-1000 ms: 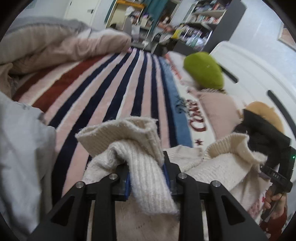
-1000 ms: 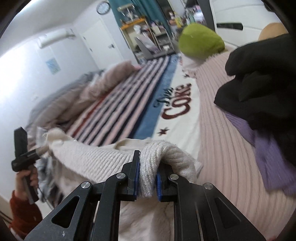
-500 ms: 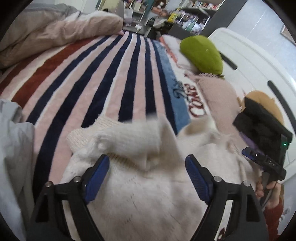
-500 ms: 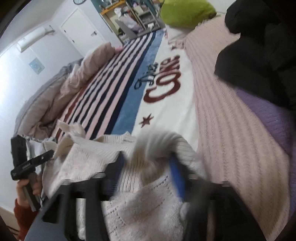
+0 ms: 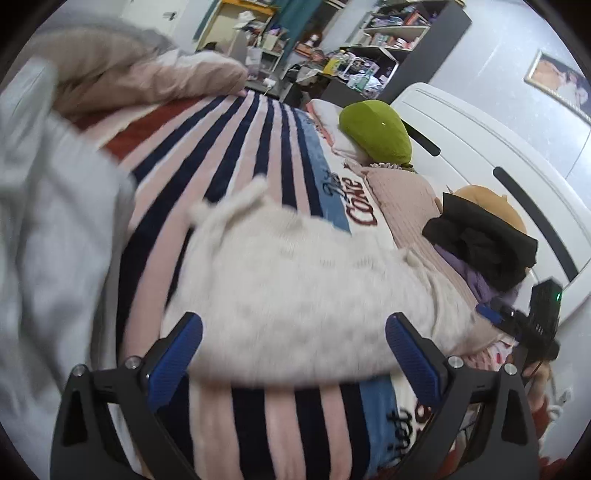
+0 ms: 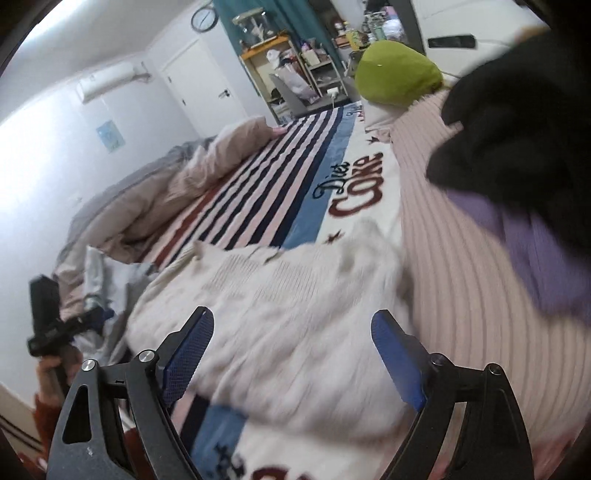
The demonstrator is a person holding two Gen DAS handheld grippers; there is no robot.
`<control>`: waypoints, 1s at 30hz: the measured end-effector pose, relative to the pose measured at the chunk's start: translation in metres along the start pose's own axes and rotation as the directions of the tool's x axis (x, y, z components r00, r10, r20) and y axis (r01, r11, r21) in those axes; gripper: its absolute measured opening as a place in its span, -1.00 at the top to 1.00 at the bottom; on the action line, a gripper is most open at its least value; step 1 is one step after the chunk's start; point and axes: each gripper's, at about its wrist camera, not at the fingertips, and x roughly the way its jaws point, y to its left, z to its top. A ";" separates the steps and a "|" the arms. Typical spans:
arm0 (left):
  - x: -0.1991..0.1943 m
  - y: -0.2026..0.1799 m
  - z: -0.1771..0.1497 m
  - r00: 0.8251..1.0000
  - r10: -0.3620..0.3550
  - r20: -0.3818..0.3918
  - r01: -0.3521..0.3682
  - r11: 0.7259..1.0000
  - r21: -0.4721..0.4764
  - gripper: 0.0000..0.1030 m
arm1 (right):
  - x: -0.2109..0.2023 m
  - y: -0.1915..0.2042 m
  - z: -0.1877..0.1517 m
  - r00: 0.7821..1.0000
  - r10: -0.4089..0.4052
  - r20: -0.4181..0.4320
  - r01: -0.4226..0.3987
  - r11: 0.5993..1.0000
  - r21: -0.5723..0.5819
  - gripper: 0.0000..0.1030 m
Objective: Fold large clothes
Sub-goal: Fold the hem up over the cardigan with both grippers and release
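Cream knit sweater [image 5: 295, 295] in a flat, blurred heap on striped blanket [image 5: 236, 155]

White walls [image 6: 55, 155] with a round clock [image 6: 204, 17], white door [image 6: 199, 85], air conditioner [image 6: 110, 79]; cluttered shelves [image 5: 373, 40] behind; framed picture [image 5: 557, 83] at right.

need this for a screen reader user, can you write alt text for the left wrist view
The open left claw hovers at the near edge of a cream knit sweater lying on a striped blanket, gripping nothing. A black garment and a green cushion sit toward the right, with the right claw at the far right edge.
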 end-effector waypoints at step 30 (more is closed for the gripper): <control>0.053 0.029 -0.050 0.991 -0.116 0.071 0.131 0.954 -0.271 0.48 | 0.048 -0.024 -0.079 0.991 0.012 0.134 -0.063 0.922 0.383 0.65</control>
